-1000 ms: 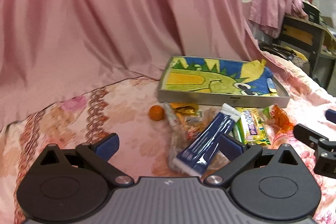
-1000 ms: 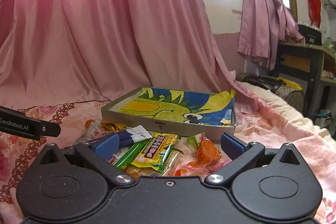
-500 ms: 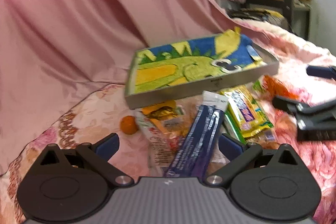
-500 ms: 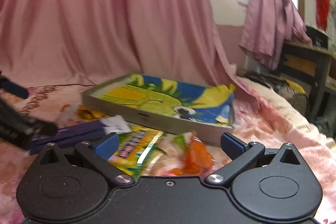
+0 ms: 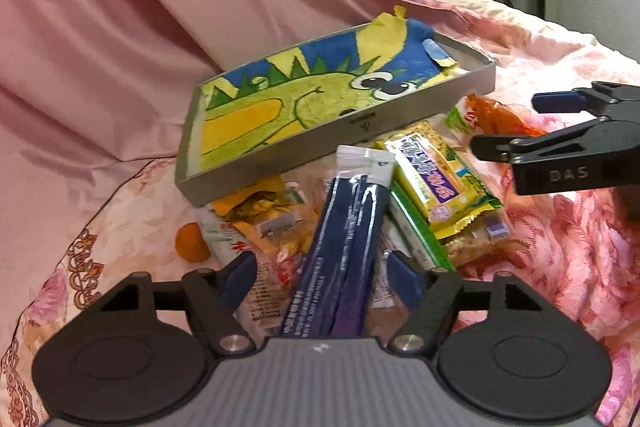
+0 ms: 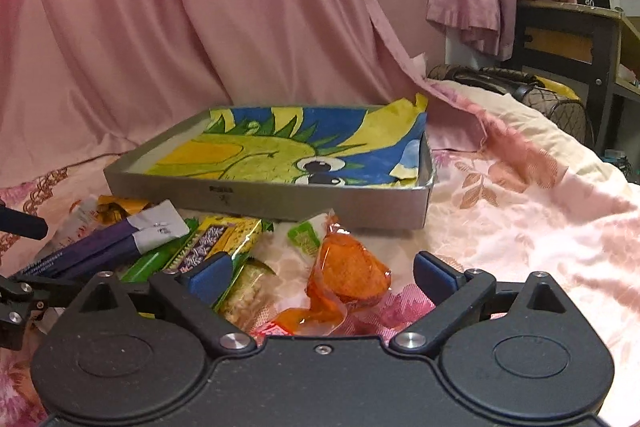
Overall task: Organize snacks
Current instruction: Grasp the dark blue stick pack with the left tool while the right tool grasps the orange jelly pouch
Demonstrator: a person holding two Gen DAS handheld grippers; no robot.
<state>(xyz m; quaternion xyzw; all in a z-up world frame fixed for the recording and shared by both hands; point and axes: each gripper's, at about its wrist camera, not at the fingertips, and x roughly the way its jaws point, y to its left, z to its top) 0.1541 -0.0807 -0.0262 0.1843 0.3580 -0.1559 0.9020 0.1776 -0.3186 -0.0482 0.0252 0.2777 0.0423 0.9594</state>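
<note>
The left gripper (image 5: 322,273) stands released, its blue pads on either side of the near end of the long navy packet (image 5: 344,239) without pressing it. That packet lies on top of the snack heap, running from the gripper toward the near wall of the grey tray (image 5: 280,163), its white end just short of that wall. Right of it lie the yellow packet (image 5: 432,179) and a green stick pack (image 5: 416,231); left of the heap a small orange fruit (image 5: 191,242) sits alone on the floral bedspread (image 5: 120,219). The right gripper (image 6: 322,273) is also spread wide, low over the orange pouch (image 6: 348,273), which lies between its fingers, near the tray's near right corner. Open bedspread stretches to the right of the tray. A pink curtain (image 6: 160,27) hangs close behind the tray's far edge
</note>
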